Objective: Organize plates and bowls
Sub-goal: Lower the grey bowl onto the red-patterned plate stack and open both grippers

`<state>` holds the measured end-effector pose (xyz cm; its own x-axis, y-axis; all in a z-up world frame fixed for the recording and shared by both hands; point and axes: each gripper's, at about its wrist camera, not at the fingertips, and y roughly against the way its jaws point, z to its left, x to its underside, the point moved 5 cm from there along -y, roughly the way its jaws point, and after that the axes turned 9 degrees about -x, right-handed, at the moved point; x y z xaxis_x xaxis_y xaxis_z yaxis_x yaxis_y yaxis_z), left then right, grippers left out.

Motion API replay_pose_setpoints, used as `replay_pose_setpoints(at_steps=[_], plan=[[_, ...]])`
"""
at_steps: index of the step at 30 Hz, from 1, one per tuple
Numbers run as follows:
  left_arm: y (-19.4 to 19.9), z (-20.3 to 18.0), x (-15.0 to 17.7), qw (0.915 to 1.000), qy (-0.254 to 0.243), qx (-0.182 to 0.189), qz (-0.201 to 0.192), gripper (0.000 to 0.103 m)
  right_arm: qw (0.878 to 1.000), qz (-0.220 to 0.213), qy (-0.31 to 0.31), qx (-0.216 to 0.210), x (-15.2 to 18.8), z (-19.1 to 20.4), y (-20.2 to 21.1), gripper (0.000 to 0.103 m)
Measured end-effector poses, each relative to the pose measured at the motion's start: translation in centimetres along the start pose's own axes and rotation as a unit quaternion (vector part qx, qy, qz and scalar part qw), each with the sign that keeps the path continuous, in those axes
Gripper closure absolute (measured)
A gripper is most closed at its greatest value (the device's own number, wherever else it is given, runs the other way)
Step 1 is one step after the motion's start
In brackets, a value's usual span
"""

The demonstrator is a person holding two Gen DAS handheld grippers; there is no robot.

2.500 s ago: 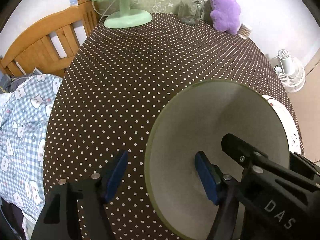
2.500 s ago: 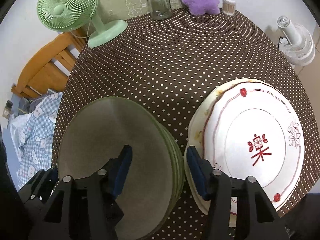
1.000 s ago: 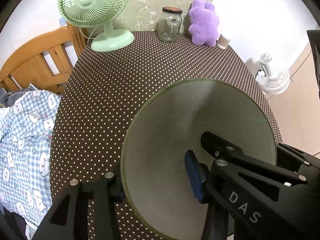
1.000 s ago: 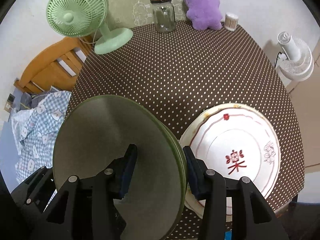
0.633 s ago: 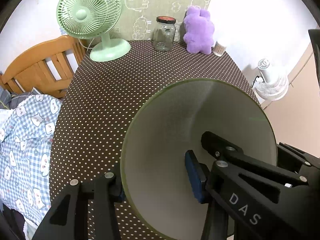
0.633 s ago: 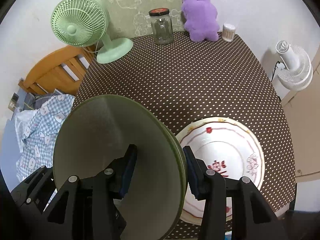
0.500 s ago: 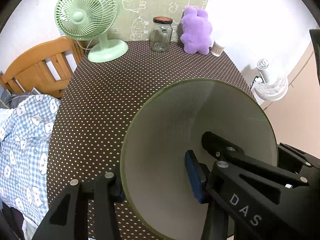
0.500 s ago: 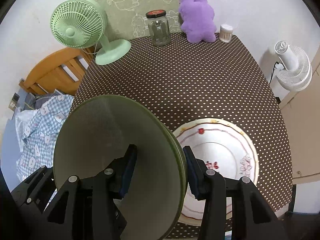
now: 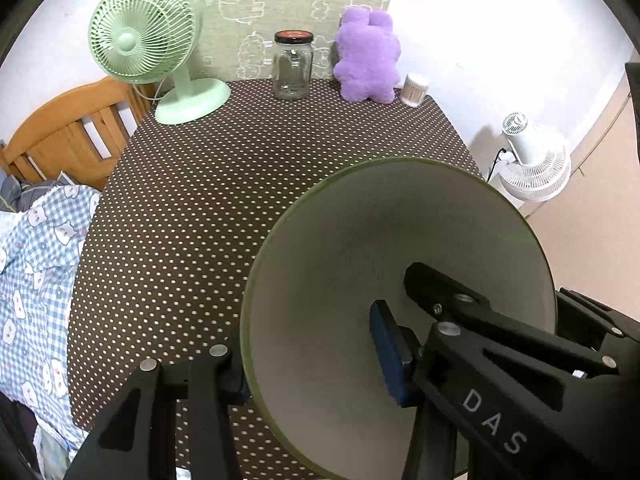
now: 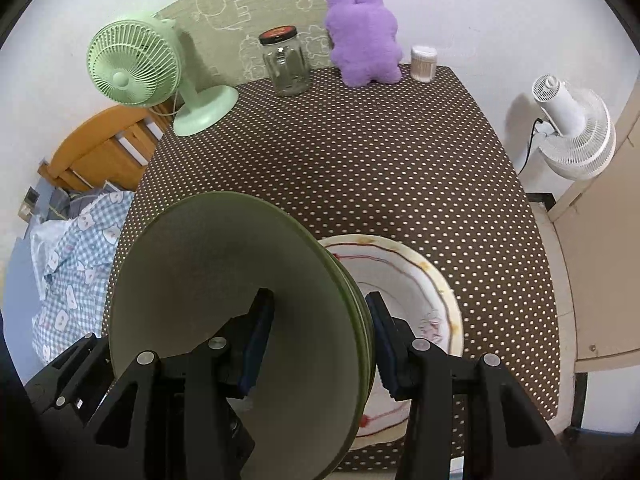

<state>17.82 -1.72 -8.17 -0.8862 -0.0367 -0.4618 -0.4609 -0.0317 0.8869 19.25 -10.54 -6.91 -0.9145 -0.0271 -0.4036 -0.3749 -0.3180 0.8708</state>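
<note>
A stack of green plates [image 9: 380, 248] hangs tilted above the brown dotted table [image 9: 240, 184], held from both sides. My left gripper [image 9: 308, 364] is shut on its left rim, one blue pad inside the top plate and the other finger behind the rim. My right gripper [image 10: 320, 340] is shut on the stack [image 10: 224, 280] at its right rim, where several plate edges show. The right gripper's finger [image 9: 448, 296] also lies across the plate in the left wrist view. A white plate with red pattern [image 10: 416, 280] lies on the table, partly hidden below the stack.
Along the table's far edge stand a green desk fan [image 9: 144, 44], a glass jar [image 9: 292, 64], a purple plush toy [image 9: 368, 60] and a cotton swab pot [image 9: 414, 90]. A wooden chair [image 9: 68, 128] and blue checked cloth [image 9: 36, 260] are left; a white floor fan [image 10: 572, 128] is right.
Both grippers have drawn back and slightly up with the green stack. The table and white plate look smaller and farther, and more of the wall shows. Both grips are unchanged.
</note>
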Motion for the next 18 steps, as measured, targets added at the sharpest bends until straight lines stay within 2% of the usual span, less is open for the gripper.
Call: replay_pose_setpoints(at_steps=[8, 18], plan=[[-0.8, -2.7, 0.5, 0.9998, 0.012, -0.002, 0.015, 0.055, 1.000, 0.010, 0.000, -0.002, 0.2, -2.8, 0.1, 0.053], [-3.3, -4.6, 2.0, 0.9978, 0.031, -0.015, 0.056, 0.055, 0.998, 0.054, 0.008, -0.012, 1.1, -5.5, -2.2, 0.053]])
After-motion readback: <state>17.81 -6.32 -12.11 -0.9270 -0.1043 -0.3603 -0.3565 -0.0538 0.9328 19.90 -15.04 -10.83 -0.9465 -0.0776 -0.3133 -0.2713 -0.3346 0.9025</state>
